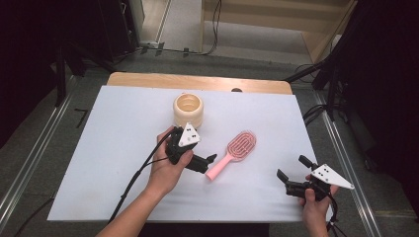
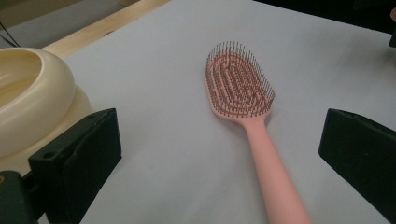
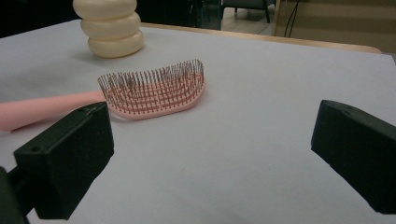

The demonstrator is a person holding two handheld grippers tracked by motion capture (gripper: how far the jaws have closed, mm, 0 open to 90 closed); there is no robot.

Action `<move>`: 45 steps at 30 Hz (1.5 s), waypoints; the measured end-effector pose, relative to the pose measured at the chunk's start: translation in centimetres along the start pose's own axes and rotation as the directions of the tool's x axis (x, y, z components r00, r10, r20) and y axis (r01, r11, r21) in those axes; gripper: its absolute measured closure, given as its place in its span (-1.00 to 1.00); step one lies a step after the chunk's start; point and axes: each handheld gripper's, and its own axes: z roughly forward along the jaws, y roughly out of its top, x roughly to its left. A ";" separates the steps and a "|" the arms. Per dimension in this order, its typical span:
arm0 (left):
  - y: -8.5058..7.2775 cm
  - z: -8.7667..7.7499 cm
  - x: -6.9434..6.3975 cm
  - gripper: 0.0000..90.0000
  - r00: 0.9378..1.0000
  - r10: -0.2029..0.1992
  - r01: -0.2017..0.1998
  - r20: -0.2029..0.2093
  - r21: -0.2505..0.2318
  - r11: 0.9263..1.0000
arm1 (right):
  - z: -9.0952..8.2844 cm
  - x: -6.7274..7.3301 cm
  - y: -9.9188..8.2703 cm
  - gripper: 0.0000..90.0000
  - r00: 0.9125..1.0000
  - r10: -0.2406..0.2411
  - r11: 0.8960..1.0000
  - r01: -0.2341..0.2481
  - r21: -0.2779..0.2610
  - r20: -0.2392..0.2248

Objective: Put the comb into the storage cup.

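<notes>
Two grippers: both are over the bench, neither holding anything.
Left gripper (image 1: 210,160): its fingers stand wide apart, just beside the handle end of the pink hairbrush (image 1: 233,152); in the left gripper view the handle runs down between the jaws.
Right gripper (image 1: 290,171): fingers also apart, well off to the right of the brush, pointed toward it.
Hairbrush: lies flat on the bench, bristles up, head toward the far side, handle toward the person, to the right of the cream ribbed pot (image 1: 188,110).
Progress: judged an early stage; the approach to the handle looks nearly made, while closing on it and lifting are not yet done.
Surface: a white sheet (image 1: 118,163) covers the bench, with a wooden edge (image 1: 197,81) bare at the far side.
Room: dim, grey floor with cables and dark stands around.
</notes>
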 end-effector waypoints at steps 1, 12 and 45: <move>0.0 0.2 0.0 -1.00 1.000 0.001 -0.001 0.005 0.007 1.000 | 0.0 0.0 0.0 -1.00 1.000 0.000 1.000 0.000 0.000 0.000; 0.1 2.0 -0.4 -1.00 0.999 -0.016 0.015 0.028 0.054 0.998 | 0.1 0.0 0.0 -1.00 1.000 -0.005 1.000 0.005 0.001 0.000; 0.4 7.0 -1.9 -0.72 0.999 -0.041 0.034 0.021 0.248 0.968 | 0.1 0.0 0.0 -1.00 1.000 -0.004 1.000 0.004 0.007 -0.001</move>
